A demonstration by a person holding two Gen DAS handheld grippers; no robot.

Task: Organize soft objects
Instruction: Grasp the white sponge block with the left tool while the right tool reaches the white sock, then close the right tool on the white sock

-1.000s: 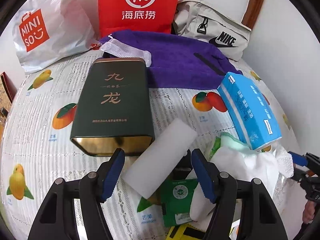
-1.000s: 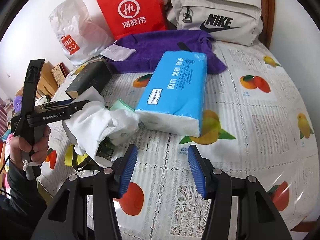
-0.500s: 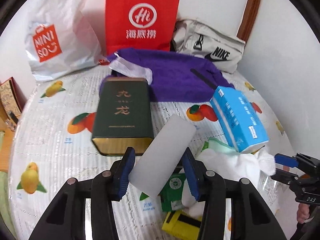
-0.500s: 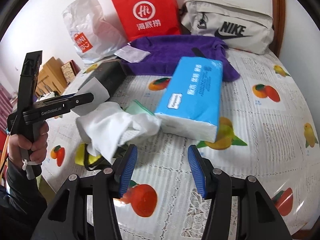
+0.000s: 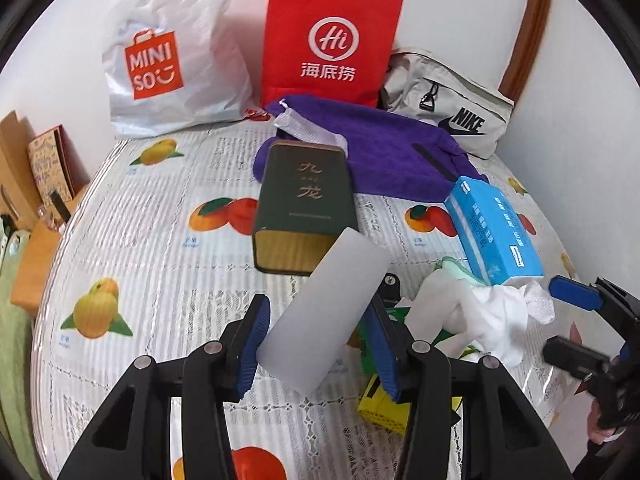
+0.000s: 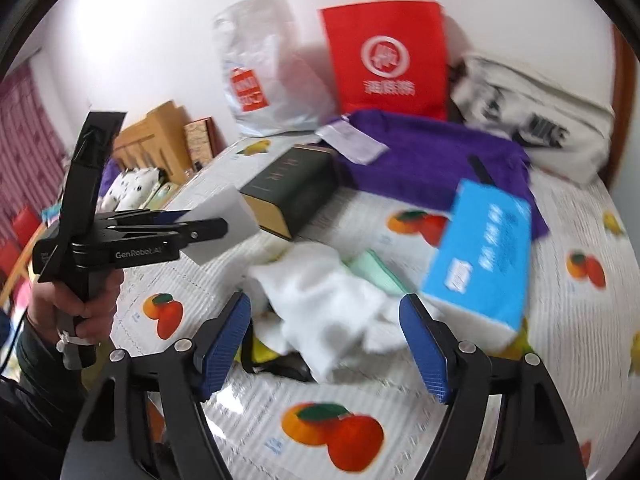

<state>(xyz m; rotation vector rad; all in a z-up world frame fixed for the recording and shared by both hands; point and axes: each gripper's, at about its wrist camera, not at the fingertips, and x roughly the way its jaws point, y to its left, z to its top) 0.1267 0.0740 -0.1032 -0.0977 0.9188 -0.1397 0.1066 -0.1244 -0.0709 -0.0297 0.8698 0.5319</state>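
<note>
Now the white sponge block (image 5: 324,312) is off the fruit-print tablecloth (image 5: 160,240), clamped between the blue pads of the left gripper (image 5: 316,344); a second ago it lay flat on the cloth with the jaws wide on either side. The pads press on its long sides, and the block sticks out tilted, its far end just in front of the dark green tea tin (image 5: 304,204). In the right wrist view the block juts from the gripper just left of the tin, clear of the cloth. So the pick looks done; a drop spot comes next, which spot I cannot tell.

Right of the tin, the crumpled white cloth (image 6: 328,304) sits in a heap, touching the near end of the blue tissue pack (image 6: 480,256). A pale green cloth (image 6: 376,268) peeks out between them. The right gripper (image 6: 324,348) has just been opening its jaws; they stand wide apart with nothing between the pads, aimed over the white heap. Probably that heap is its next target, but no contact yet.

Behind the tin: purple towel (image 5: 392,152), red paper bag (image 5: 328,40), white plastic bag (image 5: 172,64), grey waist bag (image 5: 448,104). Right view is motion-blurred, so fine detail is unsure.
</note>
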